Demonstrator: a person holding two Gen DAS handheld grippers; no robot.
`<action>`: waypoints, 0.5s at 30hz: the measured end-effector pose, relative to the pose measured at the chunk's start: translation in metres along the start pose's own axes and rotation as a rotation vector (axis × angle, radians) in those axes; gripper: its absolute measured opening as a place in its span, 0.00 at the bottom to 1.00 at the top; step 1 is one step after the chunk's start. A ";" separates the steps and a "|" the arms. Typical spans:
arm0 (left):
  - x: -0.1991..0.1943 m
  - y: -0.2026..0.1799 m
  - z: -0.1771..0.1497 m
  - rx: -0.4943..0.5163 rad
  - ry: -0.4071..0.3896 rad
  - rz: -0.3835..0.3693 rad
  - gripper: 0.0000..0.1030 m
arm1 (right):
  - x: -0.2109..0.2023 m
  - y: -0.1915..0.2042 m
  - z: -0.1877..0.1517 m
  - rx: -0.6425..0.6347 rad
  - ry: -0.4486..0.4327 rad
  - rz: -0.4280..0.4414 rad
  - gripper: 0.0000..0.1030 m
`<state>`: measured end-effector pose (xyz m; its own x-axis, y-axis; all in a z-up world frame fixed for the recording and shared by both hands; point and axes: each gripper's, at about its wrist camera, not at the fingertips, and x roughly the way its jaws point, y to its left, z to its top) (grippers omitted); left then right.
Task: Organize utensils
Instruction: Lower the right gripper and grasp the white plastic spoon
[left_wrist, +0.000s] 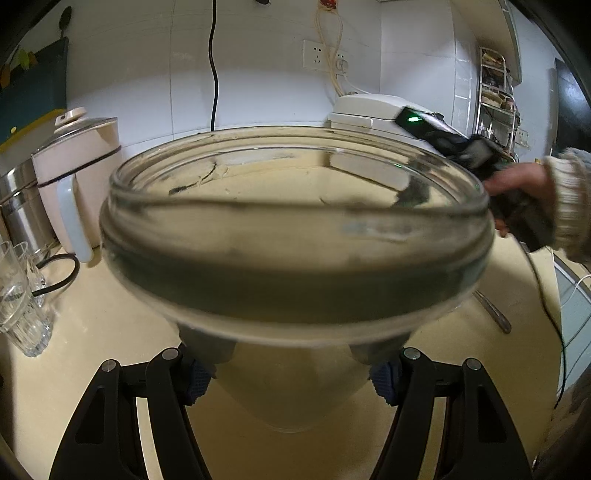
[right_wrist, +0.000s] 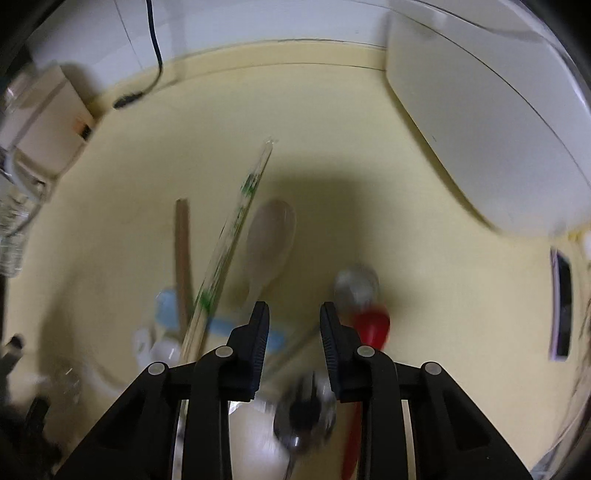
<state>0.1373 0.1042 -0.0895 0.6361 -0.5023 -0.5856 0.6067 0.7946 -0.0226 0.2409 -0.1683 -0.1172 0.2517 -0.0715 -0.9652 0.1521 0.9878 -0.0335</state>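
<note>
Step in hand, as judged: collecting loose utensils into the wide-mouthed clear glass jar (left_wrist: 295, 236). The left gripper (left_wrist: 291, 380) is clamped on the jar's lower body, blue pads against the glass on both sides, mouth tilted away from the camera.

The right gripper (right_wrist: 293, 332) points steeply down over the pale yellow desk (right_wrist: 424, 221). Its jaws stand a moderate gap apart and nothing is visibly pressed between the pads.

Utensils below it:
- pale translucent plastic spoon (right_wrist: 271, 240), just beyond the fingertips
- long clear stick with green print (right_wrist: 236, 225)
- brown wooden stick (right_wrist: 182, 251), left of it
- red-handled spoon with metal bowl (right_wrist: 364, 306), beside the right finger
- metal fork (right_wrist: 306, 417), near the bottom edge, blurred

Doing it well, as judged: settle on 1 utensil and centre the pads across its handle before closing. The pile overlaps, so a wide pinch could drag a neighbour. Keep the jar steady and its mouth toward the right hand.

View differences: the left wrist view shows the jar, the grip on it, and the person's right hand (left_wrist: 517, 184) holding the other gripper beyond the rim. It shows only 1 metal handle (left_wrist: 493, 312) of the pile. The right wrist view shows the utensils laid out, but the blur hides whether anything touches the pads.
</note>
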 end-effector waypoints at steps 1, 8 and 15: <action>0.000 0.000 0.000 0.000 0.000 0.000 0.70 | 0.004 0.005 0.005 -0.020 0.005 -0.026 0.28; -0.001 0.000 -0.001 -0.007 -0.001 0.002 0.70 | 0.012 0.012 0.040 0.001 0.005 -0.010 0.34; -0.001 0.000 -0.002 -0.007 -0.001 0.001 0.70 | 0.033 0.023 0.052 -0.012 0.064 -0.047 0.35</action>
<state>0.1355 0.1052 -0.0901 0.6371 -0.5016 -0.5852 0.6027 0.7975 -0.0275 0.3028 -0.1556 -0.1364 0.1832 -0.1092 -0.9770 0.1507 0.9852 -0.0818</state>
